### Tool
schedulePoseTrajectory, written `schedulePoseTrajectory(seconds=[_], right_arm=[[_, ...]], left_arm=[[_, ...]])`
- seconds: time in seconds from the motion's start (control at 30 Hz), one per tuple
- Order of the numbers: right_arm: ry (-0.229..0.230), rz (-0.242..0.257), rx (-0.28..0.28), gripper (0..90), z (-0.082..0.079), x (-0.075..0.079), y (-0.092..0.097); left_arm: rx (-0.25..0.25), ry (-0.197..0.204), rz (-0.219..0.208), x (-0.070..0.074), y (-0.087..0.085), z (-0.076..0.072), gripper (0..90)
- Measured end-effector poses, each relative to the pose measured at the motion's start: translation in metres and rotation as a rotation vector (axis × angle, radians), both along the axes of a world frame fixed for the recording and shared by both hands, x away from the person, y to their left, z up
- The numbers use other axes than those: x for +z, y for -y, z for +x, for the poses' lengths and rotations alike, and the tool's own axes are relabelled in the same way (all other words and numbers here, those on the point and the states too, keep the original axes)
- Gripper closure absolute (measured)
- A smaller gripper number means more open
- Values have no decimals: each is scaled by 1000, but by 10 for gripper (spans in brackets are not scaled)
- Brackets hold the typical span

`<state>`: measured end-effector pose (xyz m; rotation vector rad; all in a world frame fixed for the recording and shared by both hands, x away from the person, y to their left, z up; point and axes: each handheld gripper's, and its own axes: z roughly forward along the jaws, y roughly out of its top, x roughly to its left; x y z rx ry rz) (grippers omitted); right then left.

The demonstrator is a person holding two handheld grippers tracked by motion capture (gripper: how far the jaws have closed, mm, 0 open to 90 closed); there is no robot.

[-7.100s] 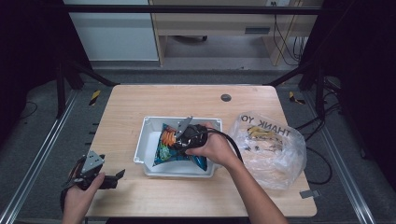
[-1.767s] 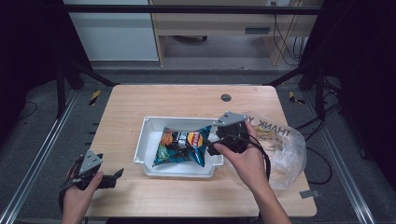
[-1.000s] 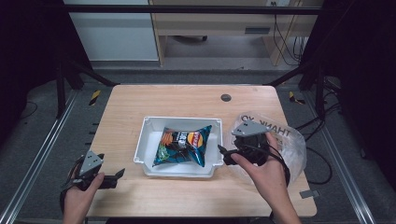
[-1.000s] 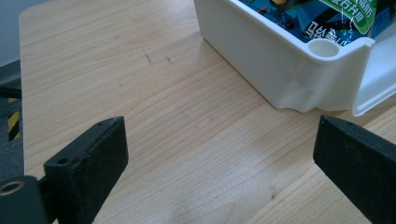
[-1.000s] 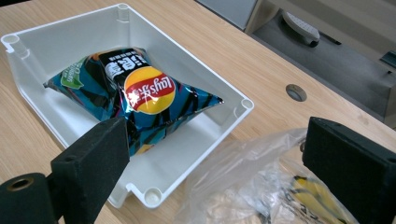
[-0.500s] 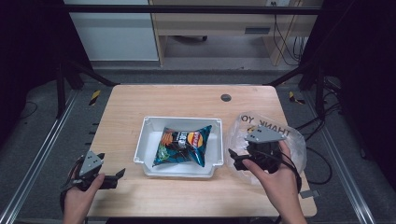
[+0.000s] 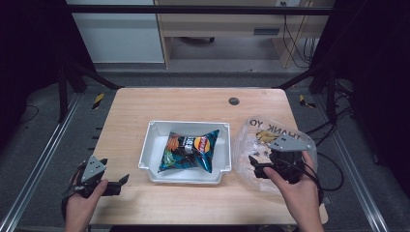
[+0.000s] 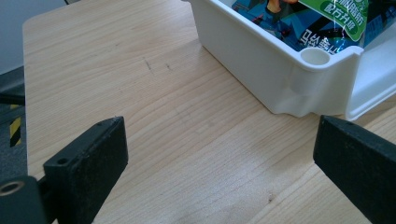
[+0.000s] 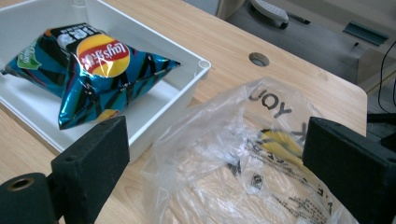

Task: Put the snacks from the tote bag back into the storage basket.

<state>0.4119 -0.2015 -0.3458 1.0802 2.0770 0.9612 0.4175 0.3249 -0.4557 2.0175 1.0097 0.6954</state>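
The right gripper (image 7: 258, 166) hovered over the near-left part of the clear plastic bag (image 7: 263, 140), which lay on the worktop (image 7: 193, 101) just right of the white bin (image 7: 154, 133). Its jaws were spread wide and empty, and in the right gripper view the crumpled bag (image 9: 233, 177) lay directly ahead between them, so a short drop would likely meet the film. The chip packet (image 7: 189, 151) rested inside the bin. The left gripper (image 7: 113, 184), jaws also spread and empty, sat well left of the bin, far from the bag.
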Motion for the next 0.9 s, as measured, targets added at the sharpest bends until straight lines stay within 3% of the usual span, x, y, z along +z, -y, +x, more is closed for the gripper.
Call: schedulePoseTrajectory(seconds=[0.27,0.5,0.9], right_arm=[[-13,5,-23,79,-3,-10,6],[-22,-19,-42,81,0,-21,15],[-51,5,-76,82,2,-41,31]], left_arm=[[1,-2,-1,0,0,-1,27],[2,-10,5,0,0,1,28],[6,-10,0,0,-1,0,28]])
